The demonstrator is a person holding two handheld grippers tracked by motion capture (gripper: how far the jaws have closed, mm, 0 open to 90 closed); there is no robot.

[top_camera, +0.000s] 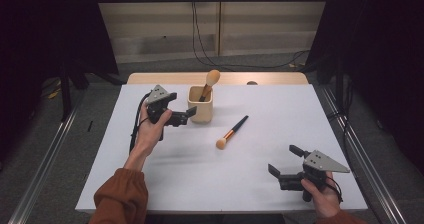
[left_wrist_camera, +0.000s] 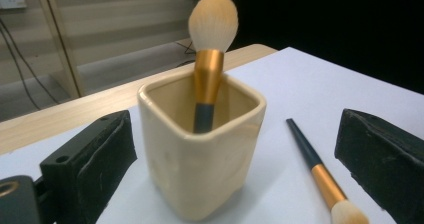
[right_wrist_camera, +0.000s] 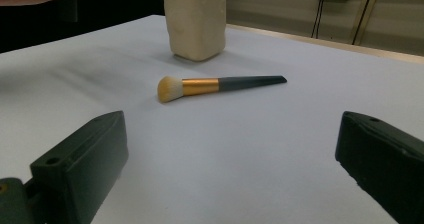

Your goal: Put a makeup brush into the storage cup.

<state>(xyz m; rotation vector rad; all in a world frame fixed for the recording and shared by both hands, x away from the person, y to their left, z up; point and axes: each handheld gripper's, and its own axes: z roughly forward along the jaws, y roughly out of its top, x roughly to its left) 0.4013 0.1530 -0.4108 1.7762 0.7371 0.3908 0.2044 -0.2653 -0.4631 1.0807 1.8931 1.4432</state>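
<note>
The left claw (top_camera: 184, 115) is held just left of the cream cup (top_camera: 200, 104), its jaws spread wide with nothing pressed between them; in the left gripper view the cup is seen standing between the two pads, apart from both. One brush (top_camera: 208, 84) is stood in the cup, bristle head up and leaning on the rim. The cup looks like glazed ceramic: stiff, fairly heavy, smooth and probably slippery, and it could be chipped or tipped if knocked.

Farther right, the second brush (top_camera: 231, 132) is laid flat on the white table (top_camera: 280, 104), well apart from the cup, its bristles toward the person. It is judged light and rigid along the dark handle and gold ferrule (right_wrist_camera: 200, 86), with soft bristles that would be crushed by a grip. It is best taken at mid-handle, across its width.

The right claw (top_camera: 283, 160) is held wide and empty near the table's front right corner.
</note>
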